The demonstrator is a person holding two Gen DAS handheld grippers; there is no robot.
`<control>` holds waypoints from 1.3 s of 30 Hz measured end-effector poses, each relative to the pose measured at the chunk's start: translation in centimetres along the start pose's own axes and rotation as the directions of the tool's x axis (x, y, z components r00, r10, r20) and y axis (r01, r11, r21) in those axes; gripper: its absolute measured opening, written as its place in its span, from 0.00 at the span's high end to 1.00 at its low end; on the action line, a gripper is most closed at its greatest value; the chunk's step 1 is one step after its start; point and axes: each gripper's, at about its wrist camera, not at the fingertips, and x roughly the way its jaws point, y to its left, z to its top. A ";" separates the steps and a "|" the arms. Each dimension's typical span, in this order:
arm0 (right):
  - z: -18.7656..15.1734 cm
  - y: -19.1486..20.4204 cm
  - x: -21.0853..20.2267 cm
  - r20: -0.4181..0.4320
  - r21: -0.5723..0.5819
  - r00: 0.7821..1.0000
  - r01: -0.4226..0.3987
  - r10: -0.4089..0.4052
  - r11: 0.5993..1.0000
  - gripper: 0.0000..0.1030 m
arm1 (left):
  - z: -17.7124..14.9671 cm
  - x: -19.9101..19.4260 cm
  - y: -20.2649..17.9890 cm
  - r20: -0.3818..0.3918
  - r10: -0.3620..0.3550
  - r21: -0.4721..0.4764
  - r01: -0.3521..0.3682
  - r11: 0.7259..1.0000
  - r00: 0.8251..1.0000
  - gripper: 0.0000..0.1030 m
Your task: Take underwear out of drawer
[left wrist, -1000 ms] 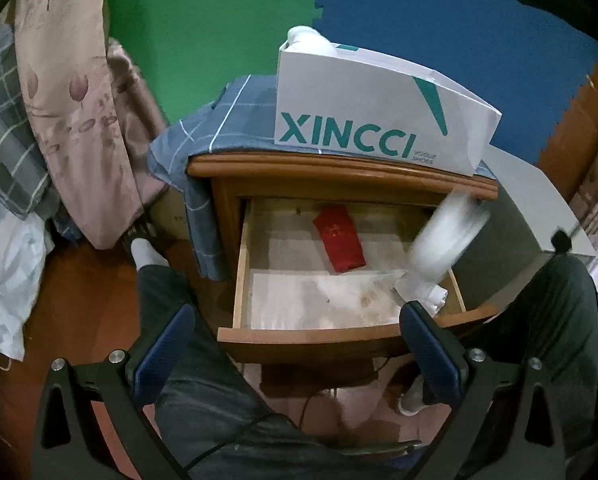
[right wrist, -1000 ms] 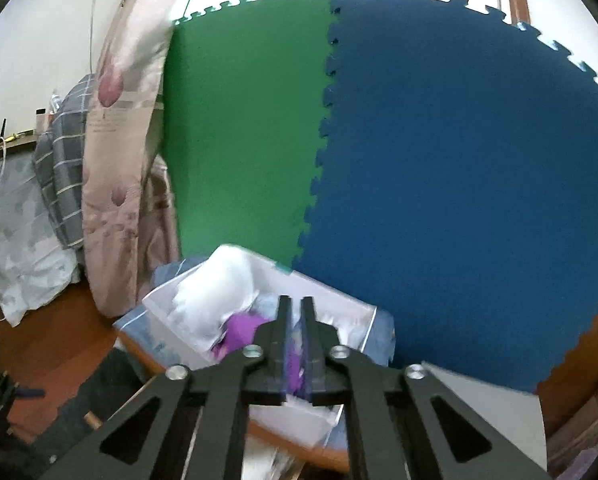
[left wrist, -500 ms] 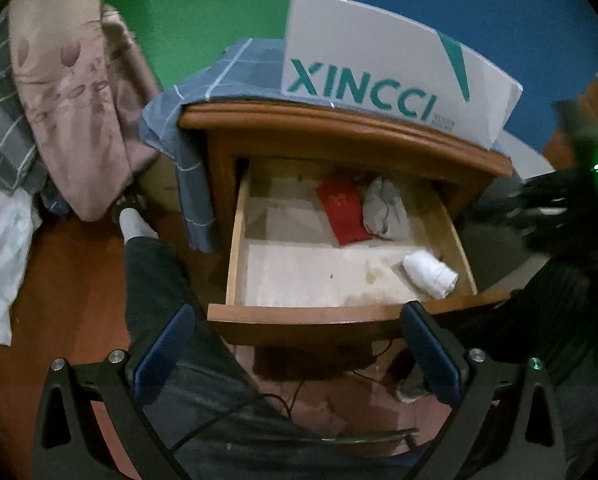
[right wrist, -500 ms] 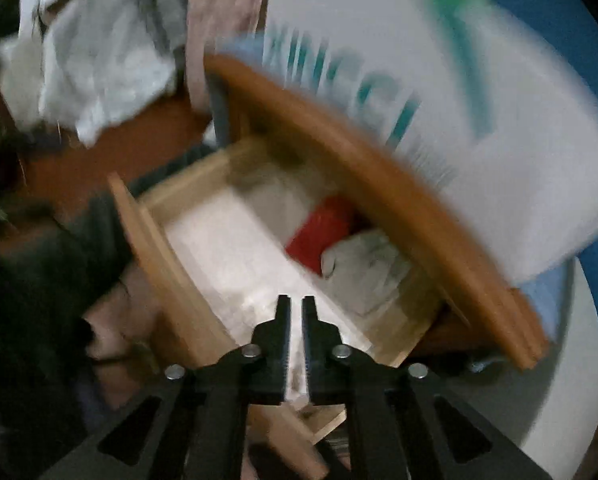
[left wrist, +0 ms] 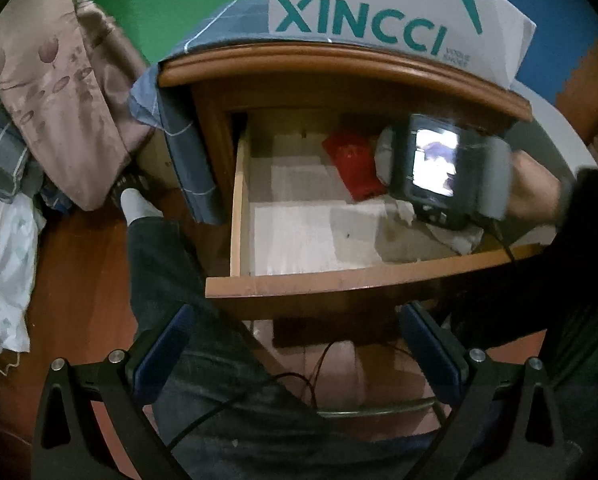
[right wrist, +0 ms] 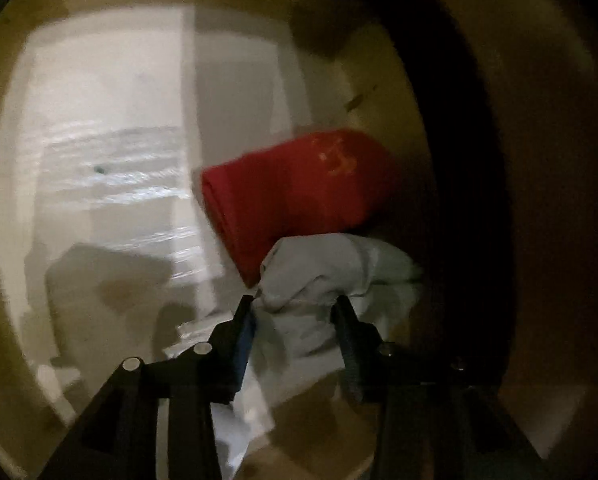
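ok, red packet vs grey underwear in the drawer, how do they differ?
The red packet lies flat with gold print; the grey underwear is a plain crumpled bundle. The packet lies clear of the right gripper, whose jaws have just been opening; the underwear sits between its fingers, not yet pinched. Both lie side by side in the drawer, touching.

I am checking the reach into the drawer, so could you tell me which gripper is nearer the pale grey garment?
Right. The right gripper is inside the drawer, its open fingers either side of the pale grey garment. The left gripper hangs outside, in front of it.
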 end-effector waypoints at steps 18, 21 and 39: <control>-6.1 -3.5 -18.1 0.213 0.235 0.977 -0.051 0.000 0.971 0.83 | 0.5 -2.1 -1.4 0.084 -0.044 0.022 0.042 0.999 0.995 0.02; -6.9 -4.3 -23.0 0.258 0.245 0.965 -0.013 -0.053 0.969 0.83 | 0.6 -3.1 -0.8 0.114 -0.051 0.002 0.051 0.999 0.992 0.02; -7.3 -16.9 -37.0 0.324 0.463 0.875 0.186 -0.360 0.867 0.82 | 0.2 -6.4 -0.5 0.211 -0.072 -0.016 0.077 0.997 0.975 0.02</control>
